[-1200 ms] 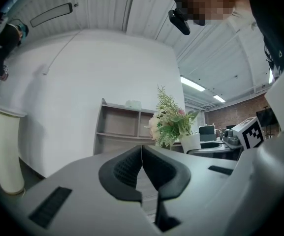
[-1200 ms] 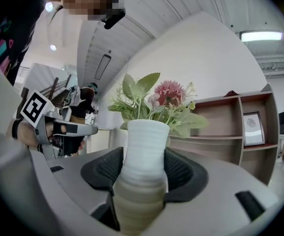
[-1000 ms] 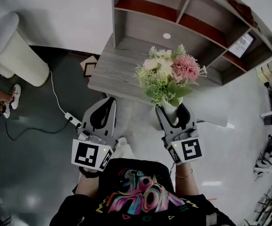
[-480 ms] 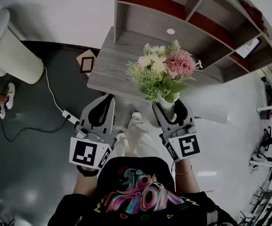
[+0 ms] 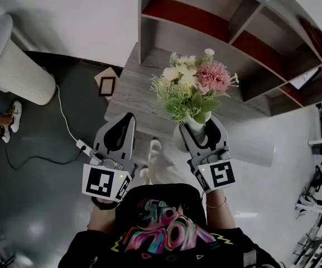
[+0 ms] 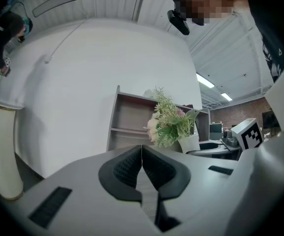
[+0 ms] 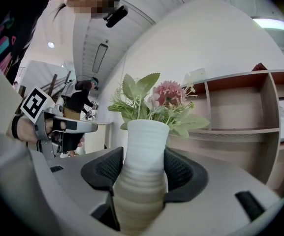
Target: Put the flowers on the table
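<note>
We hold the white ribbed vase [image 7: 142,146] of flowers [image 5: 194,88] in our right gripper [image 5: 198,130], closer to the grey counter [image 5: 131,94] than a second ago, so placing seems near; our left gripper [image 5: 128,118] is closed, empty.

I hold two grippers: left gripper [image 5: 130,116], right gripper [image 5: 198,125]. One vase [image 5: 196,128], one bunch of flowers [image 5: 196,86], one table [image 5: 131,94], one shelf [image 5: 205,22].
</note>
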{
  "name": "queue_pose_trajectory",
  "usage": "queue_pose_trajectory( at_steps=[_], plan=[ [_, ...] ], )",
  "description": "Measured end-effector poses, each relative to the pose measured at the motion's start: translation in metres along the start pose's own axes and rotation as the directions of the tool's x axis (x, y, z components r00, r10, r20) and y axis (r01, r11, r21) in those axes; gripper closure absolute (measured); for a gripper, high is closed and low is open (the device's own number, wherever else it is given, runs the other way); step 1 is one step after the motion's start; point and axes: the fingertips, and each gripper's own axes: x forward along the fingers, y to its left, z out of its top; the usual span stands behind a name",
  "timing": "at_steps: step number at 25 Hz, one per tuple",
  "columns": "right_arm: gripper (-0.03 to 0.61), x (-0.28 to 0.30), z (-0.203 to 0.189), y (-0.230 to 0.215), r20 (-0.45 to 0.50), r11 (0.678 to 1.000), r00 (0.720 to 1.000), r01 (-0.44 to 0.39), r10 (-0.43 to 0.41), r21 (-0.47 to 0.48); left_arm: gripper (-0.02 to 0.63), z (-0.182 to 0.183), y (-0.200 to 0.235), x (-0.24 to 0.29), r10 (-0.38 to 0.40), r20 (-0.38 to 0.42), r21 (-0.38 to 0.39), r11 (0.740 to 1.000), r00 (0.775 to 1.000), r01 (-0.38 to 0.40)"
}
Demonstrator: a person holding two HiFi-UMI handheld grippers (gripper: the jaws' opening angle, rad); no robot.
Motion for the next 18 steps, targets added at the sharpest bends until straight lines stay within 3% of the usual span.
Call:
queue_pose_trajectory(
  at_steps=[4, 7, 11, 18],
  plan=[
    [0.304, 0.098, -0.061, -0.103, -0.022, 0.999, 1.0, -0.006, 0.007, 0.047, 0.589, -0.054, 0.035, 0.144, 0.007, -0.041, -0.011, 1.0, 0.999, -0.008],
    [0.304, 0.136, -0.101, -0.157, -0.041, 0.999, 0.999, -0.027, 0.029, 0.046, 0.589, -0.085, 0.04, 0.21, 0.02, -0.036, -0.01, 1.0, 0.999, -0.02],
    [0.304, 0.177, -0.094, -0.181, -0.027, 0.996, 0.997, -0.077, 0.078, 0.038, 0.589, -0.076, 0.059, 0.251, 0.041, -0.033, 0.004, 0.999, 0.999, -0.041],
    [0.304, 0.191, -0.094, -0.187, -0.025, 0.992, 0.992, -0.119, 0.12, 0.038, 0.589, -0.08, 0.06, 0.26, 0.07, -0.044, 0.005, 0.998, 0.997, -0.07]
  ],
)
